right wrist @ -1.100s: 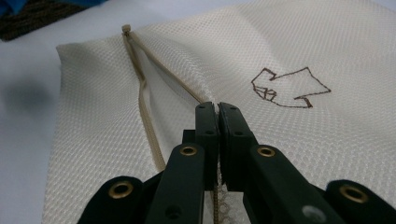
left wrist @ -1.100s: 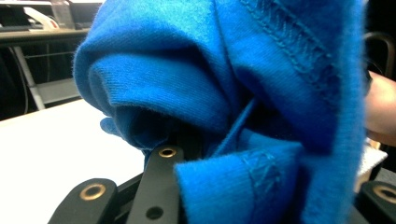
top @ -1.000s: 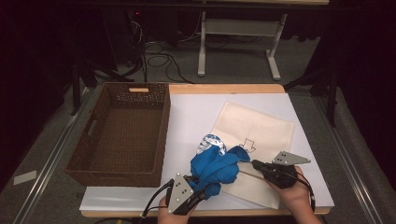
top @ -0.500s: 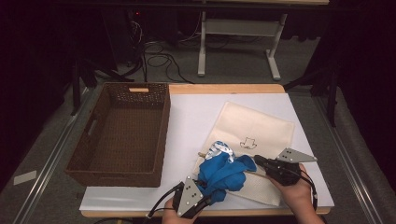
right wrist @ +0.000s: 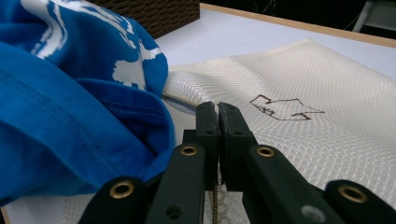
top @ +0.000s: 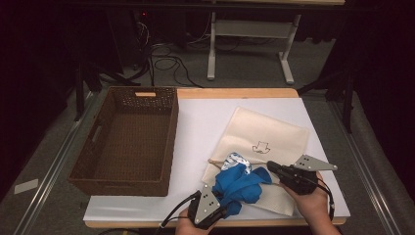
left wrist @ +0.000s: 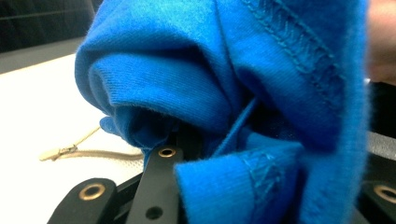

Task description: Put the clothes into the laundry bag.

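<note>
The left tool (top: 220, 203) is sitting at 6 o'clock on the worktop (top: 205, 127), clenching a bunched blue shirt (top: 240, 186); the left gripper view is showing the cloth (left wrist: 224, 93) wadded between its jaws, with stitched hems close up. The right tool (top: 270, 166), at 5 o'clock, is pointing toward 9 o'clock with its jaws pressed together on the edge of a cream bag (top: 264, 142). The right gripper view is showing what the high view is blurring: the jaws meeting on a thin cord, white print on the shirt (right wrist: 84, 93), the bag's woven texture (right wrist: 299, 79) and a small brown drawing (right wrist: 285, 107). The shirt is lying on the bag's near end, between the two tools. A brown wicker basket (top: 129, 142) is standing at 9 o'clock, well apart from both. The left gripper view is catching a tan drawstring (left wrist: 84, 151) lying on the white surface.
</note>
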Available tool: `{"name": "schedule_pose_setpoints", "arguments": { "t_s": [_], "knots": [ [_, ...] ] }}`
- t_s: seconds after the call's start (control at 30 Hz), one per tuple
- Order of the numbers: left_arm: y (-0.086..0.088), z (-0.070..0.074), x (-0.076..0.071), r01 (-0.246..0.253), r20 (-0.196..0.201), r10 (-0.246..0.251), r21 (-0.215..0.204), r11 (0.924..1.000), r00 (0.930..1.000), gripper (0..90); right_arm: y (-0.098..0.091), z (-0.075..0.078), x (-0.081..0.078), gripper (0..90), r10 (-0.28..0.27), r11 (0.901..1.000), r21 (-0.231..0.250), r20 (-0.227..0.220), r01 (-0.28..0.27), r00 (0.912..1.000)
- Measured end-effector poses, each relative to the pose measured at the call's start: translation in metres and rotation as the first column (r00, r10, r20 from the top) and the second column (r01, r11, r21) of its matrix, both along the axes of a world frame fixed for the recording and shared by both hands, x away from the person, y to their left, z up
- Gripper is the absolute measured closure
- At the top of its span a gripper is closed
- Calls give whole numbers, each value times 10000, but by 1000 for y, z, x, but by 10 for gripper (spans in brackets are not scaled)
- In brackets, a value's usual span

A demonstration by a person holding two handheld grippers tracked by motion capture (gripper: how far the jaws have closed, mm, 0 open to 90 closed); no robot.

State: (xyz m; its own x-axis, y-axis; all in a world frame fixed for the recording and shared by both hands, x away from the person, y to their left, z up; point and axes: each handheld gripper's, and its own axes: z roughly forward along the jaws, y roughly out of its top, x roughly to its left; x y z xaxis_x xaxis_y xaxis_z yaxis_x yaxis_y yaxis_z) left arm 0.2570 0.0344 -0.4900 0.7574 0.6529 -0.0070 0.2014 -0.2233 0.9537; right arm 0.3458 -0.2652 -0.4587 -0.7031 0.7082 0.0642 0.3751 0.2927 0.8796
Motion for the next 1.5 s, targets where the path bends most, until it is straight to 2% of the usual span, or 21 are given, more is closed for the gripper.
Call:
{"name": "schedule_pose_setpoints", "arguments": {
  "t_s": [0.2, 0.43, 0.67, 0.8, 0.9, 1.07, 1.17, 1.33, 1.43, 1.5],
  "knots": [
    [2, 1, 2, -192, -22, 192, -41, 9998, 9998, 727, 0, 1, -2, 888, 173, 9997, 162, 110, -175, 9998],
    [13, 9, -1, -429, 149, 438, -574, 9974, 9989, 727, 5, 1, -8, 889, 371, 9992, 150, 63, -372, 9993],
    [9, 8, -1, -323, 120, 328, -380, 9988, 9994, 727, 4, 1, -10, 890, 321, 9994, 113, 72, -322, 9995],
    [4, 4, 0, -231, -7, 231, -108, 9997, 9997, 727, 4, 0, -10, 890, 274, 9995, 130, 32, -274, 9996],
    [0, 1, 1, -173, -326, 171, -77, 9998, 9993, 727, 4, 1, -10, 890, 251, 9995, 174, 30, -252, 9997],
    [-8, -4, 0, 27, -491, -12, 291, 9996, 9988, 725, 3, 1, -9, 890, 279, 9995, 175, 124, -281, 9995],
    [-12, -7, 1, 190, -773, -158, 399, 9990, 9969, 723, 4, 1, -10, 890, 294, 9994, 177, 125, -296, 9995],
    [-18, -9, 5, 312, -1151, -285, 220, 9993, 9929, 717, 5, 1, -11, 890, 334, 9994, 112, 112, -335, 9994],
    [-18, -6, 9, 308, -1067, -290, 152, 9994, 9939, 715, 6, 0, -11, 890, 344, 9994, 101, 107, -345, 9994],
    [-15, -2, 12, 198, -993, -213, -162, 9997, 9948, 714, 6, 0, -11, 890, 343, 9994, 88, 101, -344, 9994]
  ]
}}
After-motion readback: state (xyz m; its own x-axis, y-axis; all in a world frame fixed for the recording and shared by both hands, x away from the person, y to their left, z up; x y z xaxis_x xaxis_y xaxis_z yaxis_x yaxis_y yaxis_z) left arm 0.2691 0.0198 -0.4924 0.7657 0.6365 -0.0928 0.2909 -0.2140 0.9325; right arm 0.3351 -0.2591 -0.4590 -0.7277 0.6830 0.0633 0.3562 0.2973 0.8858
